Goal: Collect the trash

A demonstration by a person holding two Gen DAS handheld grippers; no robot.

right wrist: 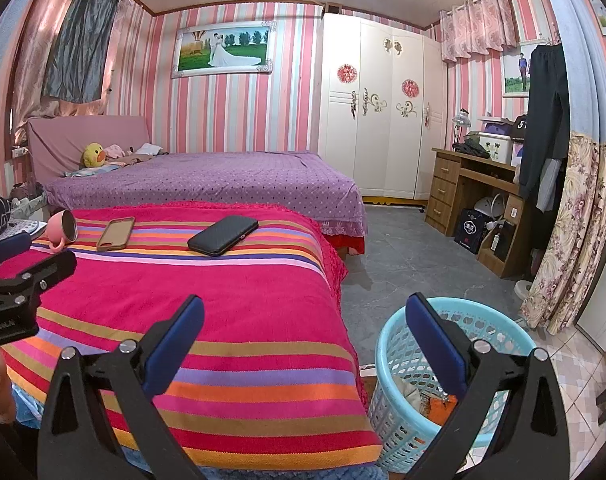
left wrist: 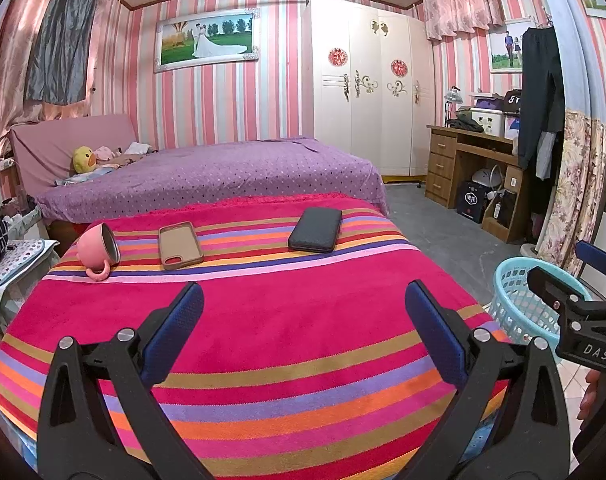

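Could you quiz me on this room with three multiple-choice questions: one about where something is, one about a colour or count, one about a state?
1. Where is the laundry-style basket?
A. on the striped blanket
B. on the floor beside the blanket
C. on the desk

2. What colour is the mug?
A. pink
B. green
C. white

3. How does the mug lie?
A. upright
B. upside down
C. tipped on its side

Answers: 1 B, it stands on the floor at the striped blanket's right edge. 2 A, its body and handle are pink. 3 C, its mouth faces sideways.
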